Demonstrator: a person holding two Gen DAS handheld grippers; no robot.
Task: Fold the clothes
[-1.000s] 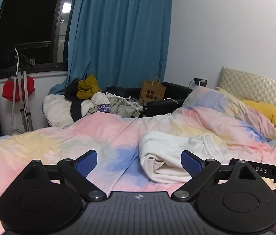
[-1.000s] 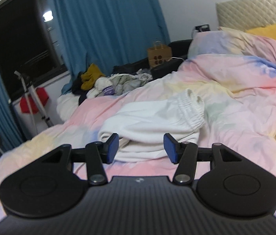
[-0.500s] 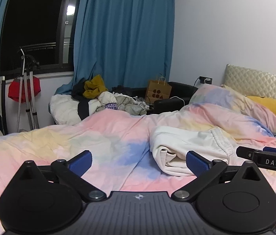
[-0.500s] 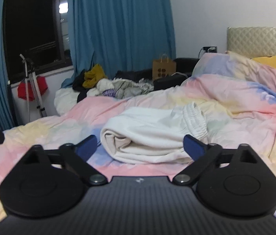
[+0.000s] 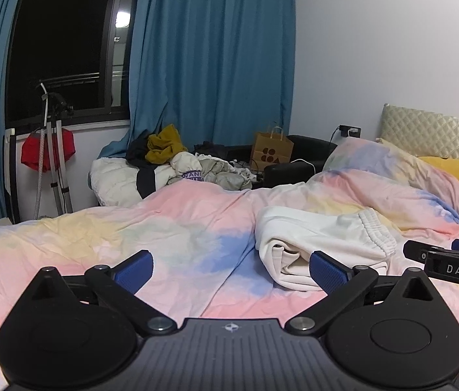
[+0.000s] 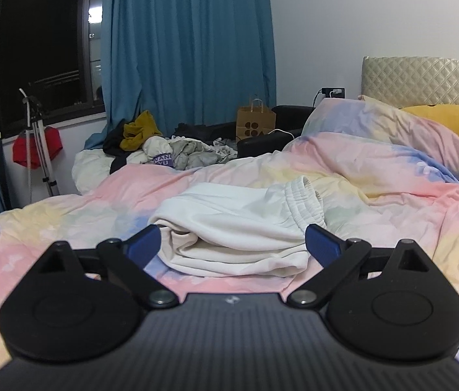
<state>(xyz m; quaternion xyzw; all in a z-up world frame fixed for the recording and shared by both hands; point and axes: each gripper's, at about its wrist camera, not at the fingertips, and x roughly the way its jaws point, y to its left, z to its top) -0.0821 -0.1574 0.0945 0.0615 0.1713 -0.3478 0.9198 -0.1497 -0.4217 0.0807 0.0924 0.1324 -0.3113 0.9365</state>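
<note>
With both sets of fingers spread wide and pinching nothing, we judge the cream sweatpants (image 6: 239, 228) folded. They lie in a soft, thick bundle on the bed's pastel duvet (image 5: 99, 247), just ahead of the right gripper (image 6: 232, 244) and right of the left gripper (image 5: 231, 267), ribbed waistband uppermost. Next we likely fetch another garment from the crumpled pile (image 5: 197, 169) beyond.

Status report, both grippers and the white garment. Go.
Left gripper jaws wide, empty. Right gripper jaws wide, empty. White garment folded on the pastel duvet, untouched. Nothing in the way.
</note>
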